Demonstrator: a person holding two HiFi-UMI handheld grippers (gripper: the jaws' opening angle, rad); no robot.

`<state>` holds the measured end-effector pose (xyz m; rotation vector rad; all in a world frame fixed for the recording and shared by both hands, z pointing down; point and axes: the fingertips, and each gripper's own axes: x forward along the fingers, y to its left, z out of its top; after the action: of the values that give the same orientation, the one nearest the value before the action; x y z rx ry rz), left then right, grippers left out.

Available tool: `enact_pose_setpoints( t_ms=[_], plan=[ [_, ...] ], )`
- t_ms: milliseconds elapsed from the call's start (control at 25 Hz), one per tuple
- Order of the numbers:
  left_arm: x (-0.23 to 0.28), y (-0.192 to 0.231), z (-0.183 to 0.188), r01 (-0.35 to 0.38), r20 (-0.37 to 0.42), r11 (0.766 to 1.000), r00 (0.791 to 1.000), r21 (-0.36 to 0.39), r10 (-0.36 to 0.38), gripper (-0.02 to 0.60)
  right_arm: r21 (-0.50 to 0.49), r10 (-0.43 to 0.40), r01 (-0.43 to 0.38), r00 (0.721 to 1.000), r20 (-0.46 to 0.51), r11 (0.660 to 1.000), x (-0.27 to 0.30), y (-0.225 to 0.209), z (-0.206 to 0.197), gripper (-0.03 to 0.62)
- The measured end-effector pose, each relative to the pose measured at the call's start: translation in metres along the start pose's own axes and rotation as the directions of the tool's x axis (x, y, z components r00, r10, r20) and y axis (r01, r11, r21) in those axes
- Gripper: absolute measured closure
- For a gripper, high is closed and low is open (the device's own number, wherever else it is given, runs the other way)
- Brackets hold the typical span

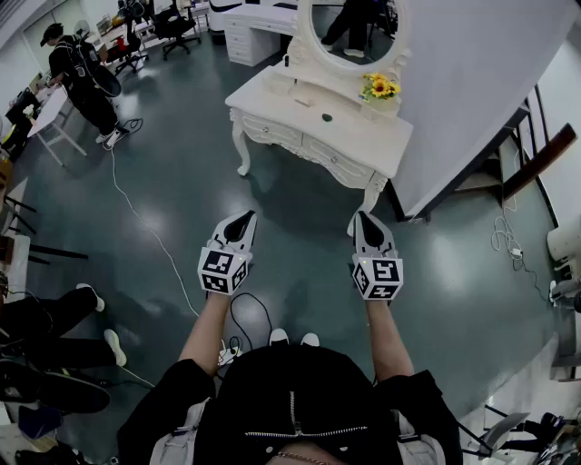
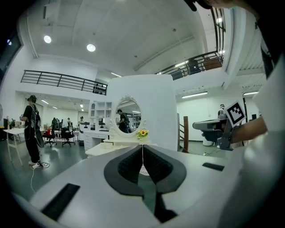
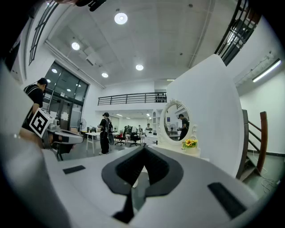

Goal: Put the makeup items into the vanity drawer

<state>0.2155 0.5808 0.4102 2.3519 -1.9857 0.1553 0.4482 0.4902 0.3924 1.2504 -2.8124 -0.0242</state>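
Observation:
A white vanity table (image 1: 363, 145) with an oval mirror (image 1: 349, 27) stands some way ahead of me on the grey floor, its drawers closed. A small dark item (image 1: 328, 116) lies on its top near a pot of yellow flowers (image 1: 379, 89). My left gripper (image 1: 245, 219) and right gripper (image 1: 365, 218) are held out side by side, well short of the table, both shut and empty. In the left gripper view the vanity (image 2: 116, 146) and mirror (image 2: 128, 116) sit far beyond the closed jaws. In the right gripper view the mirror (image 3: 174, 121) and flowers (image 3: 190, 143) show ahead.
A white partition wall (image 1: 481, 82) rises behind the vanity on the right. A person in black (image 1: 82, 77) stands at a desk at far left, with office chairs (image 1: 172, 32) behind. Cables (image 1: 145, 227) trail over the floor, and a seated person's legs (image 1: 54, 318) are at my left.

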Motion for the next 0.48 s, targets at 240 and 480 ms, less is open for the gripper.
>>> enact_pose_setpoints(
  t_ms=[240,480],
  plan=[
    [-0.004,0.013,-0.006,0.003,-0.004,1.0,1.0,-0.004,-0.003,0.56,0.033,0.039,-0.04,0.999,0.024,0.999,0.004,0.02,-0.001,0.589],
    [-0.004,0.02,-0.017,0.025,-0.016,1.0,1.0,-0.011,-0.025,0.56,0.064,0.018,-0.019,1.0,0.014,0.998,0.004,0.03,-0.01,0.589]
  ],
)
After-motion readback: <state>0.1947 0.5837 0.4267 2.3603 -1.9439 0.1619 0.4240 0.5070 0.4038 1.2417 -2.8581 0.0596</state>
